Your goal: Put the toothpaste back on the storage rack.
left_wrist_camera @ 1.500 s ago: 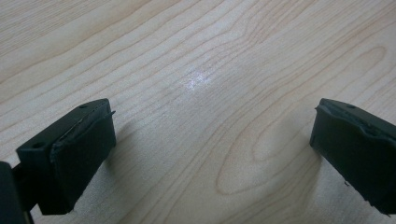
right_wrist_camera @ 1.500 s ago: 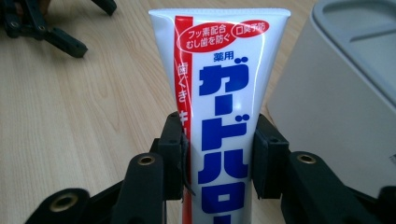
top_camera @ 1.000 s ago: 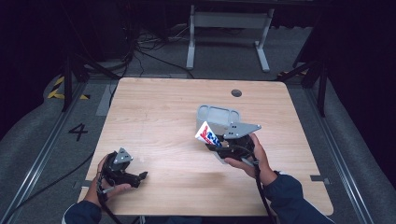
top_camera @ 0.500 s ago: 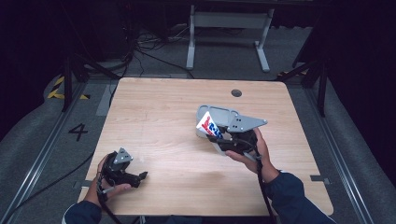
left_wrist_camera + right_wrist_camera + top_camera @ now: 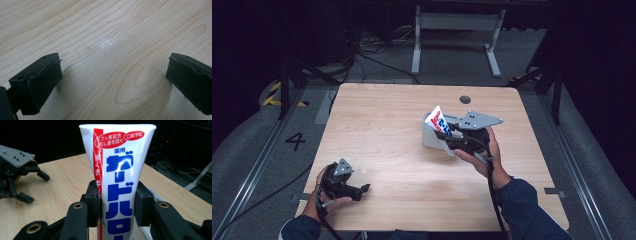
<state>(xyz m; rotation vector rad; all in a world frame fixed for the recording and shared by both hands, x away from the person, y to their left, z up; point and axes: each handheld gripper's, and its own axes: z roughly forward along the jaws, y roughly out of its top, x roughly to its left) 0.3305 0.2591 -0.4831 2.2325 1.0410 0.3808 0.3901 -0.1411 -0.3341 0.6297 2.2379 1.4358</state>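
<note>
Toothpaste tube [image 5: 117,177] clamped in right gripper [image 5: 116,205], mid-table

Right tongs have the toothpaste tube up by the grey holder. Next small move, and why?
Probably lower the toothpaste tube into the grey holder. The right tongs are clamped on the tube's sides, and in the high view it hangs tilted just over the holder. The left tongs rest open on the table, far off, so they need not move.

The left claw [image 5: 110,82] hangs low over the bare wooden table [image 5: 105,30]; its jaws stand wide apart.
</note>
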